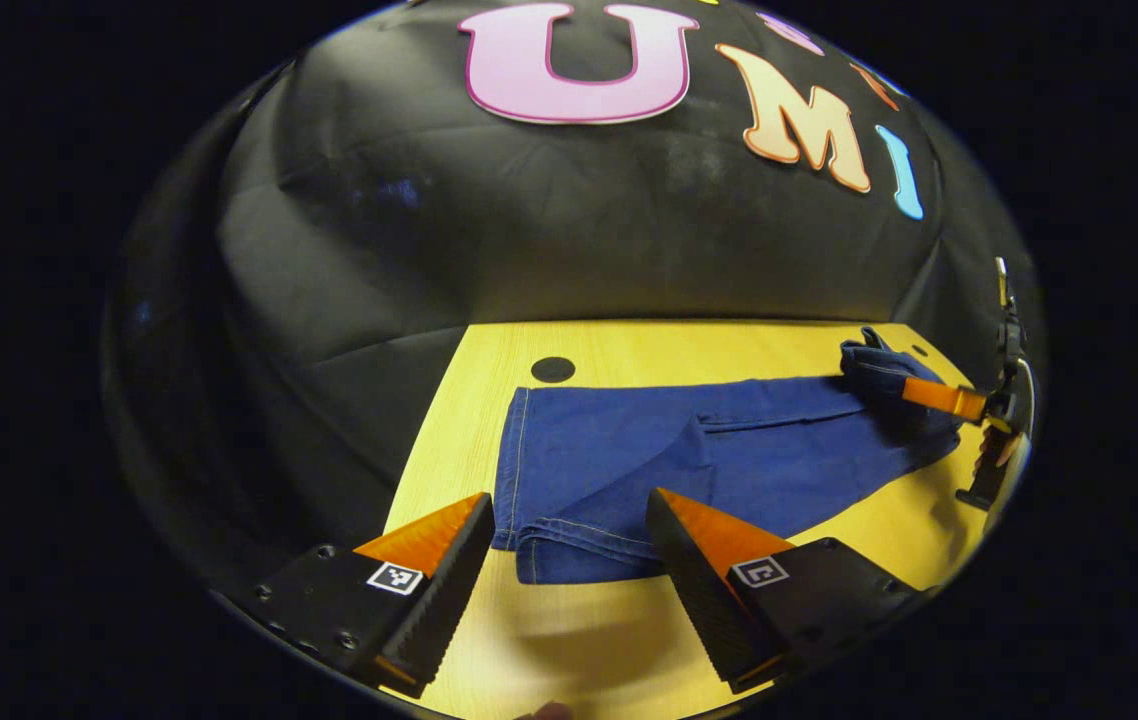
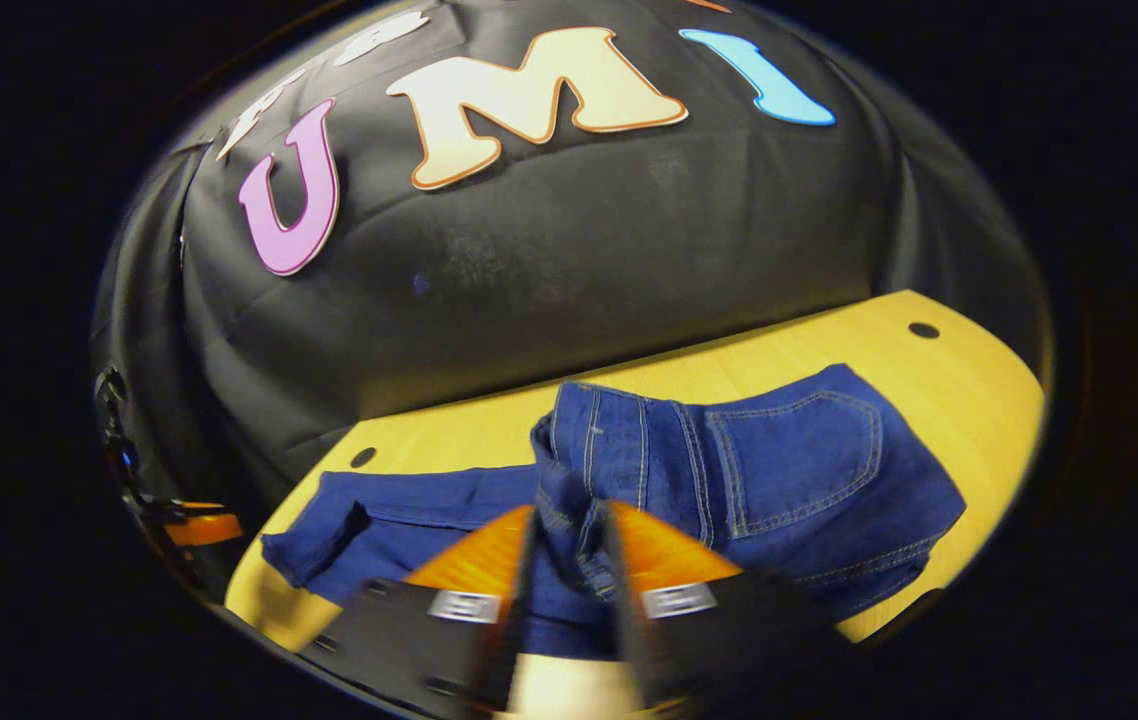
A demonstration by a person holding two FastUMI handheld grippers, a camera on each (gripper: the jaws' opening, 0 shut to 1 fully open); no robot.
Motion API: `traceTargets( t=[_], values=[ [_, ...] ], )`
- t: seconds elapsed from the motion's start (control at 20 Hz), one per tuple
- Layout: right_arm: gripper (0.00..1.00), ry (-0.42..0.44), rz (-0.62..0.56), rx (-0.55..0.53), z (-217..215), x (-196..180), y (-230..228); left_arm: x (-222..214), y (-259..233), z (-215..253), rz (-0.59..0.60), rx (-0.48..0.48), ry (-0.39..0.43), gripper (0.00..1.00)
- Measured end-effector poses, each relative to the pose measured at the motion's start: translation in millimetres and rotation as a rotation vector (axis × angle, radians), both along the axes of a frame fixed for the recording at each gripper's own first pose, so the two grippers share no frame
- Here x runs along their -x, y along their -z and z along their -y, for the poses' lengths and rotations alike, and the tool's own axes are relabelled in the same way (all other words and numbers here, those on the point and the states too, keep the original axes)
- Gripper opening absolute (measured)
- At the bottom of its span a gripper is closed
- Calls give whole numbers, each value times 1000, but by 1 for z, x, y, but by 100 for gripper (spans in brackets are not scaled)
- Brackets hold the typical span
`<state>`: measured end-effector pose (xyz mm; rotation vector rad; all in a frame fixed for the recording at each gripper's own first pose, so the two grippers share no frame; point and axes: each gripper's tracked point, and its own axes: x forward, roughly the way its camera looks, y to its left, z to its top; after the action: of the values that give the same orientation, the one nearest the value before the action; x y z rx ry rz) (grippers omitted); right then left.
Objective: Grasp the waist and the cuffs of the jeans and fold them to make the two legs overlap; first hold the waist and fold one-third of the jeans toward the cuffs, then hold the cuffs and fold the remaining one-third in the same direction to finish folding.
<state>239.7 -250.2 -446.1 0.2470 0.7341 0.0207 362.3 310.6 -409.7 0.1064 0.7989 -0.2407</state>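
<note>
A yellow wood-grain desk [image 1: 629, 345] carries blue jeans [image 1: 649, 460] laid lengthwise, cuffs at one end, waist [image 2: 619, 440] bunched and raised at the other. Round dark spots [image 1: 553, 369] mark the desk's far edge.

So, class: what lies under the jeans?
The jeans lie on a yellow wooden table, bare around them. The tabletop beneath the denim is covered. The right gripper lifts the waist.

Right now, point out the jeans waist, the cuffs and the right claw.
jeans waist [image 2: 619, 440]: right gripper view, on the waistband near the belt loops.
cuffs [image 1: 579, 545]: left gripper view, on the stitched hem.
right claw [image 2: 569, 545]: right gripper view, midway between fingertips, pinching denim.
</note>
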Motion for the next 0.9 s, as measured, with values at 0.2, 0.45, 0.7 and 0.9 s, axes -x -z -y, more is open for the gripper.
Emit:
traceTargets(
  t=[0.2, 0.45, 0.7, 0.9],
  values=[
    [97, 8, 54, 42, 18, -2, -45, -5, 42, -8, -92, -15, 26, 95],
    [97, 67, 82, 53, 44, 0, -70, -17, 73, -12, -146, -2, 48, 96],
    [97, 101, 33, 32, 49, 13, -57, -10, 78, 4, -191, 61, 59, 80],
    [98, 68, 7, 19, 37, 24, -49, -11, 75, 18, -199, 110, 10, 17]
  ],
)
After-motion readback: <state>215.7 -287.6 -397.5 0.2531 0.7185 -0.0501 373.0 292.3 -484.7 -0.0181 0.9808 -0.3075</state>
